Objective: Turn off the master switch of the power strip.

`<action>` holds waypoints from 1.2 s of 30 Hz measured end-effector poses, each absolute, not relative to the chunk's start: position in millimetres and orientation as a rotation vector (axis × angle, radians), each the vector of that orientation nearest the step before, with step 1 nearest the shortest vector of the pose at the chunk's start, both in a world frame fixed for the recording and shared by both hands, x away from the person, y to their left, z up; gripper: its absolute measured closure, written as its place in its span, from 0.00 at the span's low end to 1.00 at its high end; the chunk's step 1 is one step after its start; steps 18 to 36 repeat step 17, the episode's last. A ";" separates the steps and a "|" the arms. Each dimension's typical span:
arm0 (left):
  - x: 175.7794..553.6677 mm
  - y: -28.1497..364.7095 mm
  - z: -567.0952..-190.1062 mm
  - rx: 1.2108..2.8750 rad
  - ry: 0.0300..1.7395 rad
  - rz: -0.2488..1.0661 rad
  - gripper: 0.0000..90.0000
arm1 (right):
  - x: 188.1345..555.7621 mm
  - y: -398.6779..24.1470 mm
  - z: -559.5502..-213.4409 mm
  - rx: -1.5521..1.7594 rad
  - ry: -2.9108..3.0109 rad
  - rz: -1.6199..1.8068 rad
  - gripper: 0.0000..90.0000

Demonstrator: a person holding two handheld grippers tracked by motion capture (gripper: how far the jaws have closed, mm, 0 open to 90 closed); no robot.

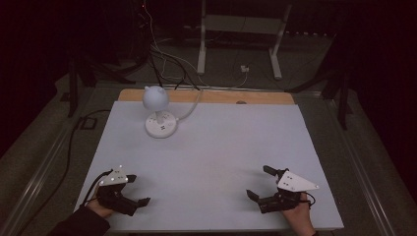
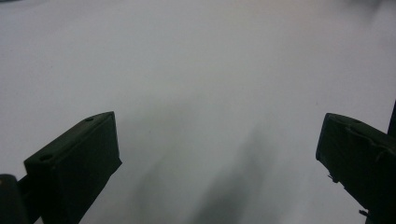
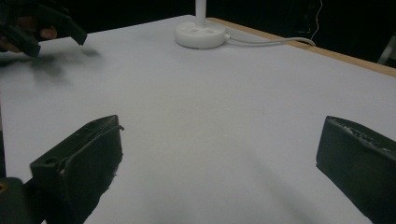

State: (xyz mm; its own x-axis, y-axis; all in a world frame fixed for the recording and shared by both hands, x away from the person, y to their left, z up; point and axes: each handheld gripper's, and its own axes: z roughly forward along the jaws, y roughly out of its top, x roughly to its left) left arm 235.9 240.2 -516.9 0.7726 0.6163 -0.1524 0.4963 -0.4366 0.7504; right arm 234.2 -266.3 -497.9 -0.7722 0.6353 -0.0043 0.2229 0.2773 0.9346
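Evidently nothing is in hand yet: both tools sit at the near edge of the white tabletop (image 1: 216, 157), each held low over bare surface. The left tool (image 1: 139, 191) is by the near left corner, its two black jaws spread wide with nothing between them; the left gripper view looks along those jaws at plain white board and their soft shadows. The right tool (image 1: 259, 183) is by the near right corner, jaws likewise spread wide and empty, turned inward toward the middle of the tabletop. From the right gripper view the left tool (image 3: 56, 28) shows across the board at the upper left, well apart.

Beyond them the middle of the tabletop is bare. The one thing on it is a small white desk lamp (image 1: 157, 110) near the far left, with a round base (image 3: 201, 35), a short stem and a ball-shaped head, and its white cord (image 3: 275, 42) running off over the far wooden edge.

I judge this to be the starting pose, before any reach. The lamp is the likely target, and the left tool is nearer its side. The next move would call for a long forward reach, jaws kept apart, to close on the thin stem or press the base, minding the cord and the top-heavy head.
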 end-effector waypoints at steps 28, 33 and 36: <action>233.9 246.0 -526.2 2.101 0.814 0.234 0.00 | 233.8 -265.9 -499.6 0.780 2.186 1.493 0.00; 233.9 246.0 -526.2 2.101 0.814 0.234 0.00 | 233.8 -265.9 -499.6 0.780 2.186 1.493 0.00; 233.9 246.0 -526.2 2.101 0.814 0.234 0.00 | 233.8 -265.9 -499.6 0.780 2.186 1.493 0.00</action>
